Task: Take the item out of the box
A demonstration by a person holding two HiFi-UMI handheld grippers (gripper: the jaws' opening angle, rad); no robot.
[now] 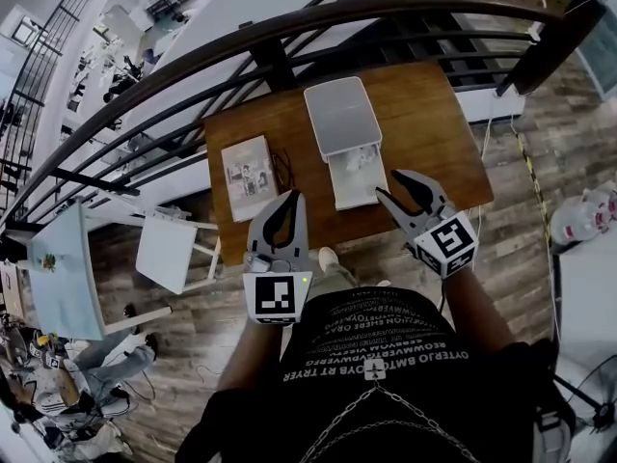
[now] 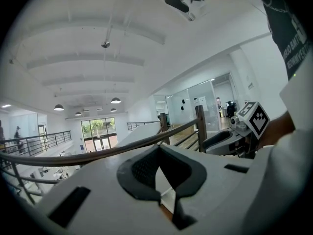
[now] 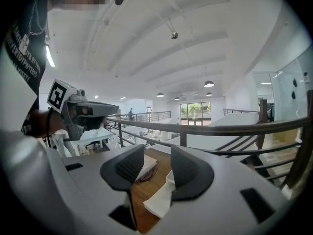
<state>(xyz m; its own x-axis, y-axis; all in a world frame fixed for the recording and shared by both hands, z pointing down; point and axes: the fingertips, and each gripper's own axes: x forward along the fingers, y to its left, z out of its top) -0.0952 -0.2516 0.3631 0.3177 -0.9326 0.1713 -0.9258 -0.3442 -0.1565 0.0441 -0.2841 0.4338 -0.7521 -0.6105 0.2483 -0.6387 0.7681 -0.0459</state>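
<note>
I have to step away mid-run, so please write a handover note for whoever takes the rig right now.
Left gripper: jaws tip to tip, holding nothing.
Right gripper: jaws apart, empty.
Both hover at the near edge of the wooden table, short of the white box.
Box: it lies open, lid folded back. A pale item sits inside; what it is I cannot tell.
Done: the box is open.
Left: reach in, grip the item, lift it out.
</note>
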